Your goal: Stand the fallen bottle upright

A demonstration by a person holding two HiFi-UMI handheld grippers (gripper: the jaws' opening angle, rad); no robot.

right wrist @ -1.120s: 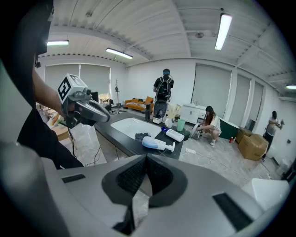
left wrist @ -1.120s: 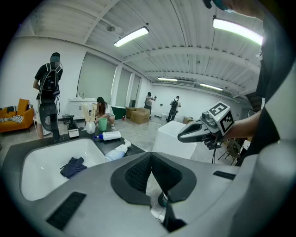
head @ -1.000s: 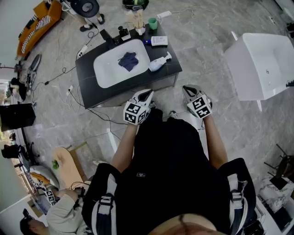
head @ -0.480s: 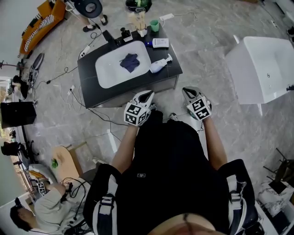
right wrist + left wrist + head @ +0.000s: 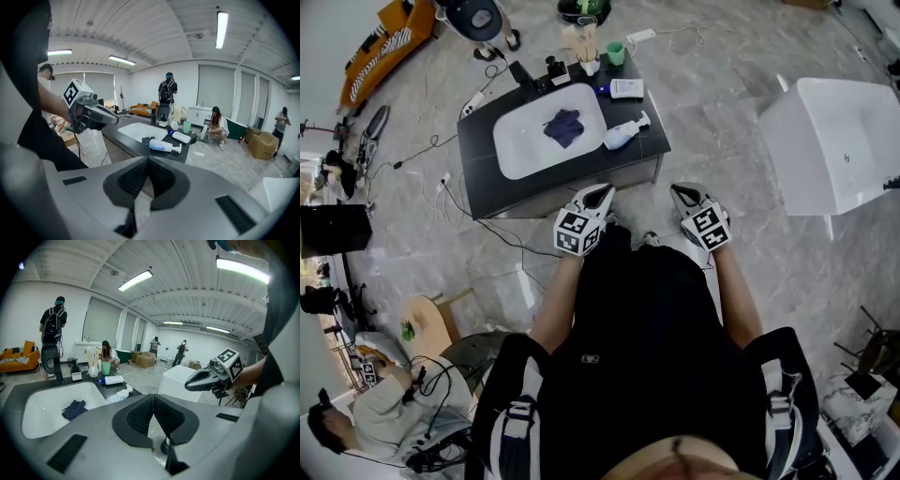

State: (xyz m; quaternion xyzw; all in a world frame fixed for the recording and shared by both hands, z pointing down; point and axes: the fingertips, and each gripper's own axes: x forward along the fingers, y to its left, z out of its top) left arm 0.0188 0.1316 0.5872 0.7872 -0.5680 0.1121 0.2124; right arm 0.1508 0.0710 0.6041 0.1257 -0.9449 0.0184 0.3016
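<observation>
A white pump bottle [image 5: 623,132] lies on its side on the dark counter [image 5: 478,150], right of the white basin [image 5: 525,150]; it also shows in the left gripper view [image 5: 117,397] and the right gripper view [image 5: 164,146]. My left gripper [image 5: 602,191] hangs just short of the counter's near edge, shut and holding nothing [image 5: 153,397]. My right gripper [image 5: 680,190] is level with it further right, off the counter's corner, also shut and holding nothing [image 5: 148,159]. Neither gripper touches the bottle.
A dark blue cloth [image 5: 563,127] lies in the basin. A second white bottle with a blue cap [image 5: 623,87] lies at the counter's back, near a green cup [image 5: 616,52] and a black faucet [image 5: 520,73]. A white bathtub [image 5: 839,141] stands right. Cables trail on the floor [image 5: 422,155].
Both grippers hold the same places, still shut. The seated person at the lower left of the head view has shifted further left.
</observation>
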